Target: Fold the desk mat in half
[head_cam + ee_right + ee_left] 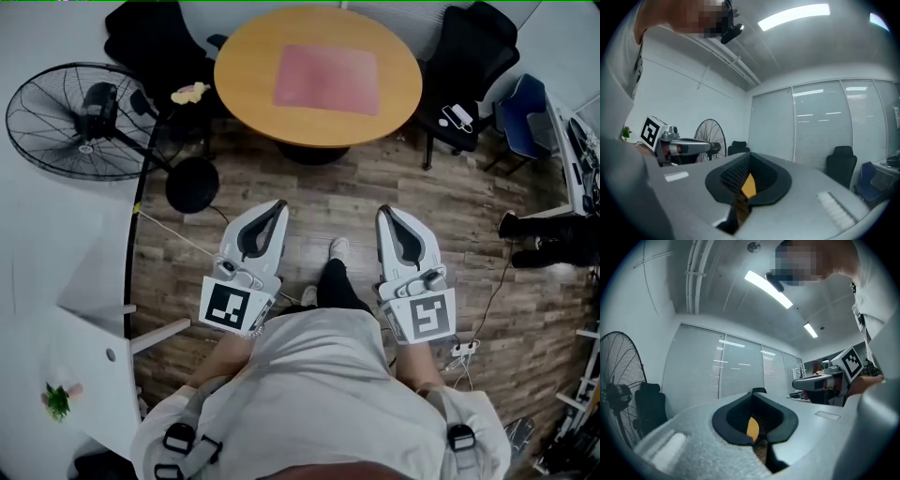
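Note:
A pink desk mat point(326, 79) lies flat and unfolded on the round wooden table point(246, 70) at the far side of the head view. Both grippers are held close to the person's body, well short of the table and over the wood floor. My left gripper point(279, 204) points forward with its jaws together and nothing between them. My right gripper point(384, 212) is held the same way, also empty. In the left gripper view the left gripper point(757, 427) faces the office blinds. The right gripper view has the right gripper point(745, 185) closed, with a sliver of the orange table showing past the pads.
A black standing fan point(80, 122) stands at the left, its round base point(192, 185) on the floor. Black chairs point(473, 56) flank the table, and a blue chair point(520, 117) sits at the right. A white desk point(66, 309) is at the near left. A power strip point(462, 349) lies on the floor.

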A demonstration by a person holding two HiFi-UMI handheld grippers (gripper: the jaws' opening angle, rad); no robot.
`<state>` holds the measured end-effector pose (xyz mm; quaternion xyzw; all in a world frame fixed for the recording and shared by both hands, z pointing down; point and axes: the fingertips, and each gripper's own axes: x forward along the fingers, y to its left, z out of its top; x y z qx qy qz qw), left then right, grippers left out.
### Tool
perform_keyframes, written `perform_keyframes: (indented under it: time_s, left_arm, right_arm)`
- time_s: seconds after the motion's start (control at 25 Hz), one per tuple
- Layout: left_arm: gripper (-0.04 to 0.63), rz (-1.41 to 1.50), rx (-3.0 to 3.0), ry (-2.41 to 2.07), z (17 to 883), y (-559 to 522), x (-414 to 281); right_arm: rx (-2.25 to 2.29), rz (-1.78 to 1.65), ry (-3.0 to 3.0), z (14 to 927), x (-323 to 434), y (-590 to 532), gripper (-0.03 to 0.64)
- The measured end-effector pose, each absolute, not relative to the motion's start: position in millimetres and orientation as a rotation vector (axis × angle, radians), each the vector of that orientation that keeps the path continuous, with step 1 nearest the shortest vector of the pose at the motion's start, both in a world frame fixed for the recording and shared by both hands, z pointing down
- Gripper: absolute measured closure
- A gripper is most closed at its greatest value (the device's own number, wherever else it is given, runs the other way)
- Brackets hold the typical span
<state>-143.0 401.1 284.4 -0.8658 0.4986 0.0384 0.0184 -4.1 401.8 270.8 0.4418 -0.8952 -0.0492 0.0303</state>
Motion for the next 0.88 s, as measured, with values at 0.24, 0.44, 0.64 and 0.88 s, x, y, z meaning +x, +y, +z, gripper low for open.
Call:
perform_keyframes:
  time_s: [0.24, 0.44, 0.64, 0.88]
  left_arm:
    - [0.592, 0.108, -2.683, 1.576, 293, 364, -134]
    - [0.592, 0.102, -2.669, 1.589, 293, 323, -121]
    - [0.592, 0.083, -2.669, 1.596, 295, 279, -107]
    - [0.592, 0.058, -2.667, 1.62, 297, 222, -88]
  right_arm:
    - [1.402, -0.116, -2.755, 283, 9, 360, 0.612]
    - [1.396, -0.128, -2.75, 286, 22, 320, 0.612]
    - [1.399, -0.13, -2.746, 288, 38, 278, 0.612]
    - [1.405, -0.081, -2.742, 288, 64, 223, 0.612]
